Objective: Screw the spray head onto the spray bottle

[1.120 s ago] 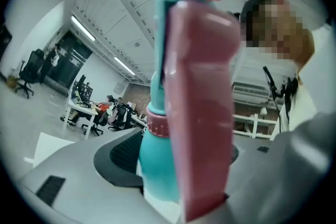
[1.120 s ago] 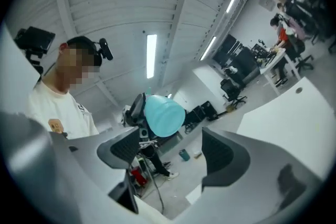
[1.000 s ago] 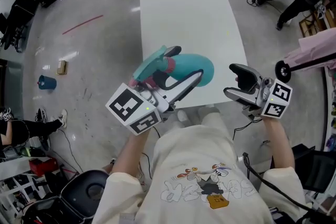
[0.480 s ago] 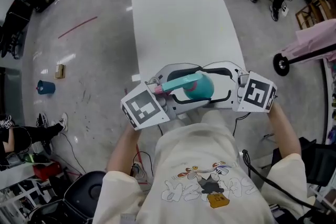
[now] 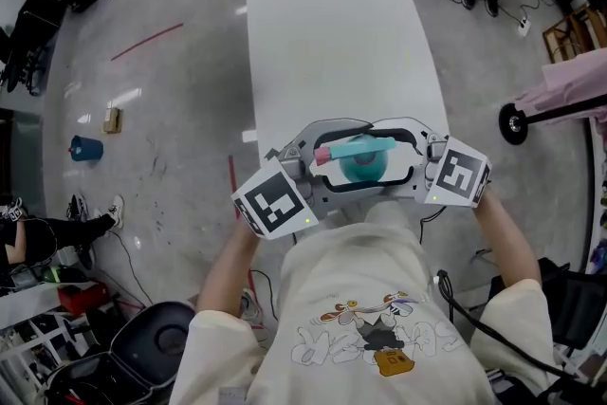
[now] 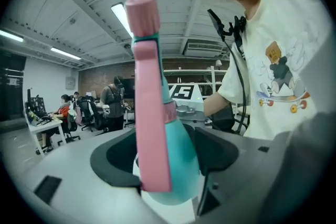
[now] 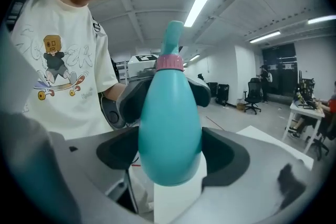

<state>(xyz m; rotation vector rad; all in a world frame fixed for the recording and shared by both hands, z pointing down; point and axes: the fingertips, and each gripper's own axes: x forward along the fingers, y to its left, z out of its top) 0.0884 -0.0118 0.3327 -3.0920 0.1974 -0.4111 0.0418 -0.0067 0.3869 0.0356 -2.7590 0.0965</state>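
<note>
In the head view the teal spray bottle hangs upright over the desk's near edge, spray head on its neck. The left gripper view shows the left gripper clamped wide on the opaque belly, contents unseen. In the right gripper view the right gripper seems closed on that belly too; to twist, it had better grip the pink collar.
</note>
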